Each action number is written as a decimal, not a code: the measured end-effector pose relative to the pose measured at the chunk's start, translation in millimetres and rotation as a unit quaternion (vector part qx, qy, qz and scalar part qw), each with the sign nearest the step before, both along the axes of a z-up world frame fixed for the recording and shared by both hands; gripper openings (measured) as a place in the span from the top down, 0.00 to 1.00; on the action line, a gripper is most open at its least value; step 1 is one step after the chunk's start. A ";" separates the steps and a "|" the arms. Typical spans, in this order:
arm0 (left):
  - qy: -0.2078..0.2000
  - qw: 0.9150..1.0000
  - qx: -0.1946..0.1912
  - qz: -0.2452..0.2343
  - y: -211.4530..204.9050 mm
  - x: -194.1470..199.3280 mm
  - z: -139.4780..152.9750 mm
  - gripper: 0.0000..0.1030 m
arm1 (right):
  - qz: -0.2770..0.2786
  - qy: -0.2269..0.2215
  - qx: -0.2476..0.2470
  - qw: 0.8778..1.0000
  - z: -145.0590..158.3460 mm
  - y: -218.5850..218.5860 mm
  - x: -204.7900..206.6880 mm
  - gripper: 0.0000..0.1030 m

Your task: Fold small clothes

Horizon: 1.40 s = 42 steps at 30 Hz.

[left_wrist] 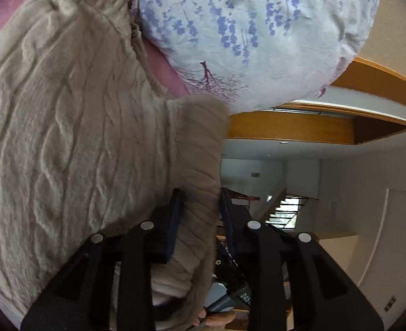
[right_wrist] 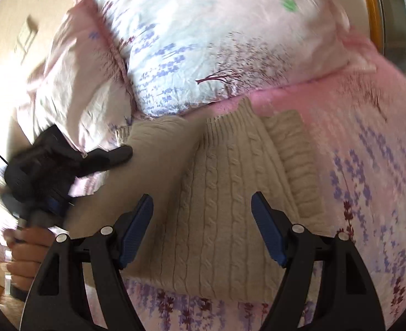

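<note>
**Sweater on bed, left side lifted**

We're looking at a cream cable-knit sweater w/ ribbed cuffs and hem, lying on the floral sheet just below the pillow. Right sleeve is lying folded along the body. Left part is raised off the bed, blurred.

Our left gripper is clamping a ribbed edge of the knit between its blue pads; fabric is filling the gap and draping past the fingers.

Our right gripper is hovering over the sweater body w/ jaws spread wide, gripping nothing; whether it's touching the knit, we can't tell.
</note>
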<state>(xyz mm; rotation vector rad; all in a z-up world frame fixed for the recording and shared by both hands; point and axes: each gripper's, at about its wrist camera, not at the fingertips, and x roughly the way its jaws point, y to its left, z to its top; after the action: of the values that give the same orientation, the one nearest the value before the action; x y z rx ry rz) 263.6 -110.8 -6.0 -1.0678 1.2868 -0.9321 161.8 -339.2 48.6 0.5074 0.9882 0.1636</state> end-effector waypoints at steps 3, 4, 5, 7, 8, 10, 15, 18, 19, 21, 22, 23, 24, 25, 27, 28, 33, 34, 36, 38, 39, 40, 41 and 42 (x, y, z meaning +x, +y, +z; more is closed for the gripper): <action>-0.039 0.999 -0.020 0.015 24.7 -6.3 24.8 0.51 | 0.001 0.005 0.039 0.999 -0.8 -13.6 1.2 0.27; -0.065 0.998 -0.010 0.026 36.6 -10.4 37.6 0.46 | 0.001 0.006 0.072 0.997 -1.5 -19.0 2.6 0.27; -0.086 0.996 0.006 0.035 47.5 -15.2 47.6 0.40 | 0.001 0.007 0.101 0.995 -2.5 -22.9 4.0 0.27; -0.142 0.985 0.078 0.057 70.2 -26.2 71.1 0.30 | -0.002 0.011 0.144 0.990 -4.6 -28.4 7.2 0.27; -0.168 0.975 0.129 0.067 78.0 -32.2 80.2 0.25 | -0.005 0.020 0.163 0.986 -6.8 -30.3 9.7 0.27; -0.215 0.944 0.234 0.085 89.1 -44.1 92.0 0.22 | -0.007 0.046 0.194 0.980 -11.9 -32.4 15.5 0.27; -0.244 0.892 0.376 0.061 91.5 -57.6 73.8 0.19 | -0.032 0.109 0.177 0.978 -22.8 -29.7 23.0 0.30; -0.236 0.885 0.400 0.038 90.8 -60.1 53.2 0.19 | -0.023 0.109 0.194 0.975 -26.4 -23.7 26.8 0.40; -0.230 0.887 0.399 0.032 88.8 -59.0 47.7 0.19 | -0.015 0.109 0.195 0.975 -27.1 -18.8 29.7 0.42; -0.223 0.889 0.399 0.029 88.3 -58.3 41.1 0.19 | -0.012 0.115 0.195 0.974 -31.5 -14.9 34.6 0.47; -0.220 0.889 0.400 0.028 87.6 -57.8 37.6 0.19 | -0.013 0.118 0.197 0.973 -33.6 -13.5 37.7 0.50; -0.218 0.890 0.399 0.026 87.0 -58.0 35.3 0.19 | -0.012 0.118 0.198 0.973 -36.6 -12.0 40.4 0.55; -0.214 0.892 0.397 0.024 86.4 -57.3 32.2 0.19 | -0.011 0.116 0.199 0.973 -39.3 -9.5 42.3 0.65; -0.211 0.893 0.396 0.022 83.8 -57.7 30.9 0.19 | -0.010 0.113 0.197 0.974 -40.4 -8.0 43.3 0.70; -0.207 0.897 0.391 0.020 83.5 -58.2 27.8 0.18 | -0.005 0.103 0.183 0.978 -41.2 -4.2 44.7 0.81; -0.205 0.898 0.388 0.020 83.3 -58.9 27.6 0.18 | 0.000 0.089 0.167 0.982 -37.1 -0.1 45.0 0.82; -0.215 0.900 0.379 0.020 79.0 -60.8 34.1 0.13 | 0.033 -0.006 0.044 0.998 17.1 21.0 46.7 0.85; -0.220 0.900 0.377 0.020 79.7 -62.8 36.9 0.12 | 0.040 -0.035 0.009 0.999 35.6 27.4 47.5 0.86; -0.227 0.902 0.366 0.019 78.5 -64.9 41.8 0.11 | 0.045 -0.077 -0.037 0.995 59.9 35.1 46.1 0.86; -0.231 0.905 0.358 0.018 79.1 -67.6 44.9 0.11 | 0.040 -0.099 -0.054 0.993 71.8 33.9 44.3 0.86; -0.232 0.905 0.356 0.016 78.4 -68.5 45.4 0.10 | 0.031 -0.102 -0.056 0.993 72.8 26.9 43.8 0.86; -0.233 0.905 0.355 0.015 77.6 -69.1 45.2 0.10 | 0.020 -0.098 -0.060 0.993 68.8 20.4 44.5 0.86; -0.233 0.905 0.354 0.012 76.2 -69.9 44.0 0.10 | 0.007 -0.087 -0.065 0.994 60.5 11.4 46.1 0.86; -0.233 0.906 0.354 0.007 74.1 -70.7 42.2 0.10 | -0.009 -0.061 -0.074 0.995 43.2 0.4 49.3 0.86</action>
<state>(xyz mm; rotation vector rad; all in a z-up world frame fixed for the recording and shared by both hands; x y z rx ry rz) 192.9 -36.7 36.2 -0.2565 1.0705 -0.5730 211.1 -338.9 91.8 0.3660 0.8679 0.1030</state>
